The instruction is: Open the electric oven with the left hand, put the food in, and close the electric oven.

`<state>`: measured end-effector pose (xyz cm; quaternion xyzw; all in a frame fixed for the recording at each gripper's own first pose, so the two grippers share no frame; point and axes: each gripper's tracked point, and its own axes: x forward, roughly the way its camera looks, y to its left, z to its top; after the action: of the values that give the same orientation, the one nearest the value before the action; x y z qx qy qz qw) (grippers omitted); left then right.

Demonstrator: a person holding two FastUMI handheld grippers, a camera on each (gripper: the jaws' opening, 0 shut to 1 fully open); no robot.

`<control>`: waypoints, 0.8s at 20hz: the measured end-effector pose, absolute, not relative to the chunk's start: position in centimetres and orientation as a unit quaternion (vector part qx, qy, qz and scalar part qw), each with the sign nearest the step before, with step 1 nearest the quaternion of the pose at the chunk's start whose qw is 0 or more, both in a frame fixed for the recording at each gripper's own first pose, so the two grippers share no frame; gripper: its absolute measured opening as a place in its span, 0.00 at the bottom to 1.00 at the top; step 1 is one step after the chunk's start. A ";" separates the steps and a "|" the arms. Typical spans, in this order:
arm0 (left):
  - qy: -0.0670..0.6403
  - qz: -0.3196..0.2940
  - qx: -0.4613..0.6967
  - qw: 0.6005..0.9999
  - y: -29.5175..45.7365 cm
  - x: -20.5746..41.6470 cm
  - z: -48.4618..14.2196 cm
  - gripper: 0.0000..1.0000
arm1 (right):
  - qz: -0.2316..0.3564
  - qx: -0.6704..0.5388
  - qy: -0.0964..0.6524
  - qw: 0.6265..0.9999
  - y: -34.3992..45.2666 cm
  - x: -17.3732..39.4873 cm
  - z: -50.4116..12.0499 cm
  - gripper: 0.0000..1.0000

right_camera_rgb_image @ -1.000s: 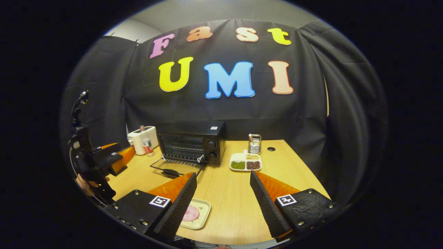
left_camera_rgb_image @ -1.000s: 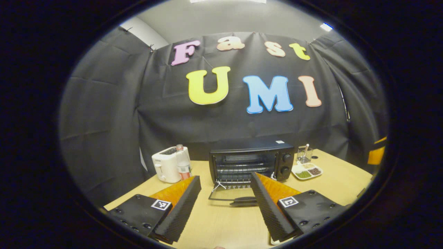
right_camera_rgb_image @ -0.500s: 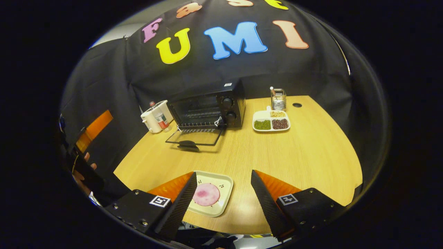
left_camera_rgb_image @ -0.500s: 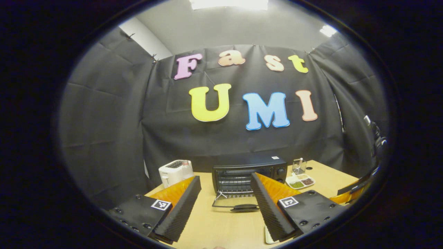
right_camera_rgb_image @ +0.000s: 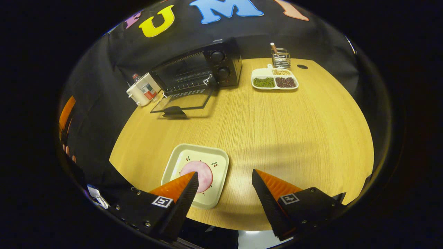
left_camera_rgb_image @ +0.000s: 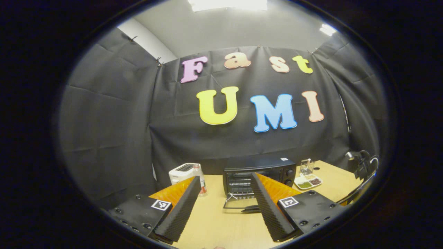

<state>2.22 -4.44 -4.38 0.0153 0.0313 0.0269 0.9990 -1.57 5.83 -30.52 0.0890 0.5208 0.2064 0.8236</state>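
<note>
The black electric oven [right_camera_rgb_image: 207,67] stands at the far edge of the light wooden bench [right_camera_rgb_image: 294,121], its glass door [right_camera_rgb_image: 183,103] folded down flat onto the bench top with the dark handle toward the near side. In the left gripper view the same oven [left_camera_rgb_image: 259,173] sits ahead with the door [left_camera_rgb_image: 238,205] lowered. The left hand-held gripper [left_camera_rgb_image: 225,207] hangs above the bench short of the door, its fingers spread apart and holding nothing.

The food, a round pink slice [right_camera_rgb_image: 196,174], lies on a square cream plate [right_camera_rgb_image: 180,160] near the bench's near edge, well apart from the oven. The right hand-held gripper [right_camera_rgb_image: 225,193] hovers over that edge with its fingers apart; its left finger overlaps the plate in the picture, and whether it touches cannot be told.

A white toaster [right_camera_rgb_image: 138,93] and a small bottle [right_camera_rgb_image: 148,90] stand at the oven's left, a white divided dish of beans [right_camera_rgb_image: 275,81] and a wire holder [right_camera_rgb_image: 281,58] at its right.
</note>
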 end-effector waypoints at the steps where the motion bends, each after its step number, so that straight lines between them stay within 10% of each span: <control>1: 0.034 0.031 0.015 0.999 -4.0 2.3 -4.6 1.00 | 0.208 0.088 0.530 0.817 6.2 -1.7 -30.9 0.96; 12: 0.042 0.067 0.020 0.997 1.4 2.5 -5.3 1.00 | 0.198 0.088 0.582 0.784 7.7 -2.1 -33.9 0.80; 15: 0.045 0.068 0.025 0.996 2.0 2.8 -5.5 1.00 | 0.178 0.081 0.584 0.787 7.1 -2.1 -34.7 0.29; 16: 0.045 0.067 0.024 0.996 2.0 2.9 -5.6 1.00 | 0.180 0.078 0.589 0.784 7.1 -2.3 -34.7 0.29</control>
<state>2.94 2.02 -5.59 0.0244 0.0449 0.0675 0.9964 -2.33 7.08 -34.66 0.0777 0.5894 0.1798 0.7838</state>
